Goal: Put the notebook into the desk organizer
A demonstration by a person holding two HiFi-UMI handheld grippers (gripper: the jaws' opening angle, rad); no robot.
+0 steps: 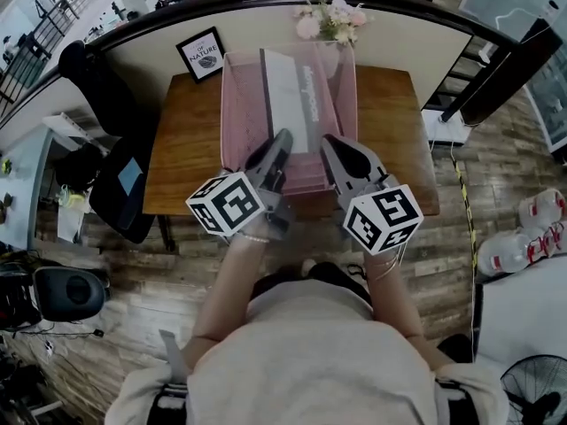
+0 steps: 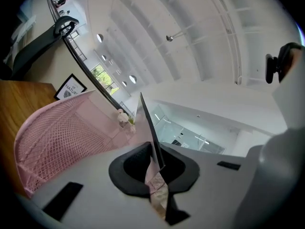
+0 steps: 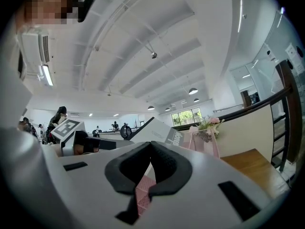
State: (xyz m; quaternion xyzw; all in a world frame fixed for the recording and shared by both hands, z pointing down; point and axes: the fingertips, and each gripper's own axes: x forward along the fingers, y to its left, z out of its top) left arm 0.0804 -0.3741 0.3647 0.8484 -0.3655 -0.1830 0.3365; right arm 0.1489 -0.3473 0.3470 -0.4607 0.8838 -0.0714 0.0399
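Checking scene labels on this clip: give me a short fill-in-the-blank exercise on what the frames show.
1. The desk organizer on the wooden table is made of ___ mesh.
2. The left gripper has its jaws shut on a thin edge of the ___.
3. In the head view, the framed picture stands to the organizer's ___.
Missing words: pink; notebook; left.

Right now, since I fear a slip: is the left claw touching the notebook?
Touching. The left gripper view shows the left claw shut on the notebook, pinching its thin edge.
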